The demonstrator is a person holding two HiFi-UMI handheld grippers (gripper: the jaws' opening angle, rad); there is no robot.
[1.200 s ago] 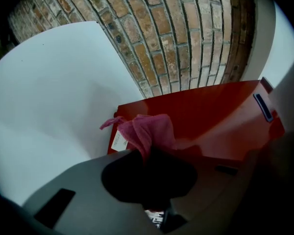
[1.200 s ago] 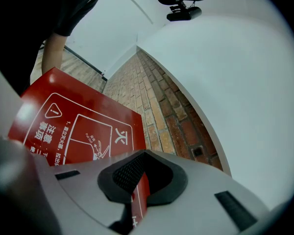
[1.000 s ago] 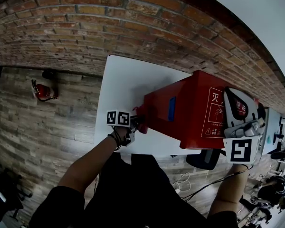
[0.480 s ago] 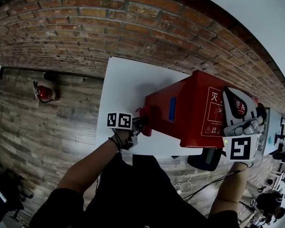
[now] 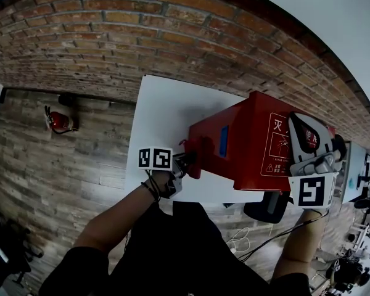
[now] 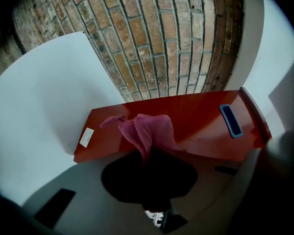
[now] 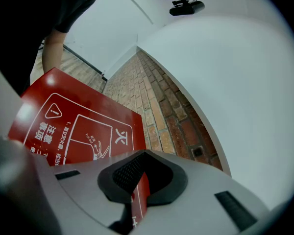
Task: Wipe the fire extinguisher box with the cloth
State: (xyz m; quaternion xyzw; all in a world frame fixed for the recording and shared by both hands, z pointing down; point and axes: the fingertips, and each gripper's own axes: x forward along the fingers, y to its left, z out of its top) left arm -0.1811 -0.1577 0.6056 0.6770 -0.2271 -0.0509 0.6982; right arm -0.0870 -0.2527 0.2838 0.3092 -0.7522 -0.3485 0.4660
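Fire extinguisher box [image 5: 246, 140], red, lies on a white table [image 5: 166, 110] by a brick wall. The left gripper [image 6: 149, 160] pinches a bunched pink cloth [image 6: 147, 133] at the box's side, ready for rubbing. The right gripper [image 7: 137, 180] clamps the printed panel's edge, probably steadying the box.

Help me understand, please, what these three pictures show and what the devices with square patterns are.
There is no robot here: a person holds a hand tool with two fingers in each hand. One picture comes from a camera on the person's head, looking down. The other two come from a camera riding on each tool. On the white table by the brick wall stands a red fire extinguisher box. The left gripper has its fingers shut on a pink cloth, held at the box's side. The right gripper pinches an edge of the box. The patterned cubes belong to the tools.
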